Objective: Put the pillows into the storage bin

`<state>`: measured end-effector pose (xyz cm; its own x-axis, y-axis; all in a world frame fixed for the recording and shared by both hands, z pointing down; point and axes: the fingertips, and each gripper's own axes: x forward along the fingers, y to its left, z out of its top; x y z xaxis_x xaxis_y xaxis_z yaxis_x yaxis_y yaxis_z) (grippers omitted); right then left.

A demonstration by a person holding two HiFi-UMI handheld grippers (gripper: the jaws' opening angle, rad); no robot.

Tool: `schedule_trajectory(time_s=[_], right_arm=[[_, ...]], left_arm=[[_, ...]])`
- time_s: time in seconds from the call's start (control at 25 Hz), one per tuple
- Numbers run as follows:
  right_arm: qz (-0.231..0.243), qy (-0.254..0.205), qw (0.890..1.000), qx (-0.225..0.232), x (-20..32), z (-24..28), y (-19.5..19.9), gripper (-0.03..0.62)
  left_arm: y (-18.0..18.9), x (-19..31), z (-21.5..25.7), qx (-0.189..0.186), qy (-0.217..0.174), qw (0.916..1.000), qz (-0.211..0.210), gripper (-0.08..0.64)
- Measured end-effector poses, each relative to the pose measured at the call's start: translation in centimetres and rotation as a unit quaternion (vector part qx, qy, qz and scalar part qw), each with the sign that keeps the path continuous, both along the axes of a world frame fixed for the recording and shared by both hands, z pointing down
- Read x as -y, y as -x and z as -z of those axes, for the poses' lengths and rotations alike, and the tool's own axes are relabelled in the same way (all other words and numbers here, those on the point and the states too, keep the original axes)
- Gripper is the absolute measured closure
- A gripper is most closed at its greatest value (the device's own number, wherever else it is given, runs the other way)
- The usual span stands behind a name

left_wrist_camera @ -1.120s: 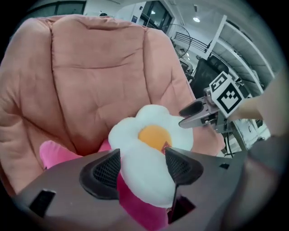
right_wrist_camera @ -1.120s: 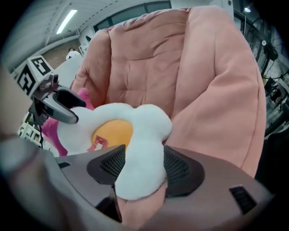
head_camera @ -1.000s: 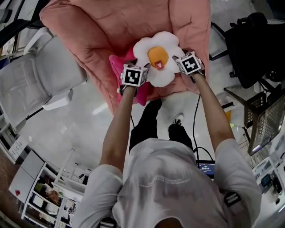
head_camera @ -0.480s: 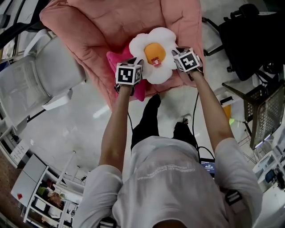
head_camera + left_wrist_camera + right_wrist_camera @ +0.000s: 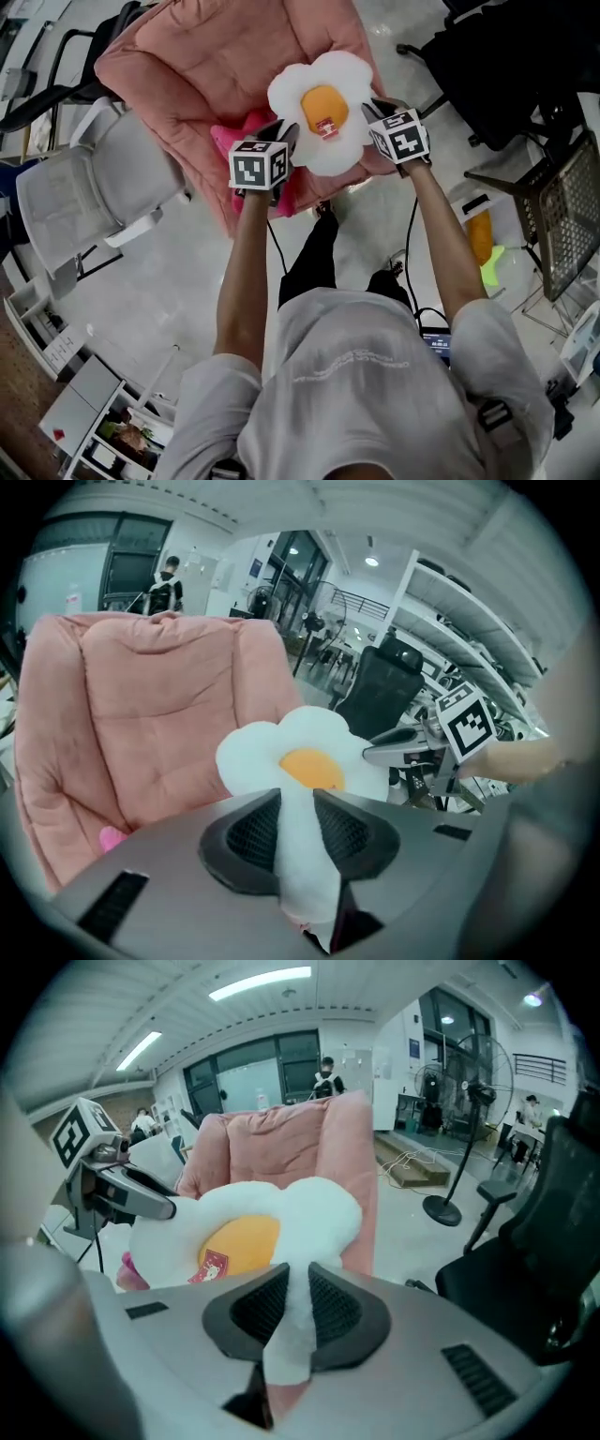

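A white flower-shaped pillow with an orange middle hangs lifted above the pink armchair. My left gripper is shut on its left petal and my right gripper on its right petal. Both pairs of jaws have just been closing, with white plush between them. In the left gripper view the pillow runs down between the left gripper pads. The right gripper view shows the pillow pinched in the right gripper. A magenta pillow still lies on the armchair seat.
A grey chair stands left of the armchair. A black office chair and a wire mesh basket are at the right. An orange and green item lies on the floor. A shelf unit is lower left.
Both grippers have closed on the flower pillow's edges and risen with it, lifting it off the armchair seat. The magenta pillow stayed in place.
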<state>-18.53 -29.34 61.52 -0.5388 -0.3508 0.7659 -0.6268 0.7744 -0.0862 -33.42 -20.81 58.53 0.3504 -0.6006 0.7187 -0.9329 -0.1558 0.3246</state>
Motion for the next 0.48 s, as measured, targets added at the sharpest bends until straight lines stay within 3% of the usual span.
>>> schedule_trajectory(time_s=[0.16, 0.48], right_arm=[[-0.049, -0.012, 0.999, 0.016, -0.4, 1.9, -6.8, 0.517], [-0.177, -0.002, 0.984, 0.008, -7.4, 1.0, -27.2, 0.517]], left_arm=[[-5.9, 1.4, 2.3, 0.005, -0.026, 0.9984, -0.049, 0.442], [-25.1, -0.3, 2.1, 0.005, -0.024, 0.9813, -0.191, 0.442]])
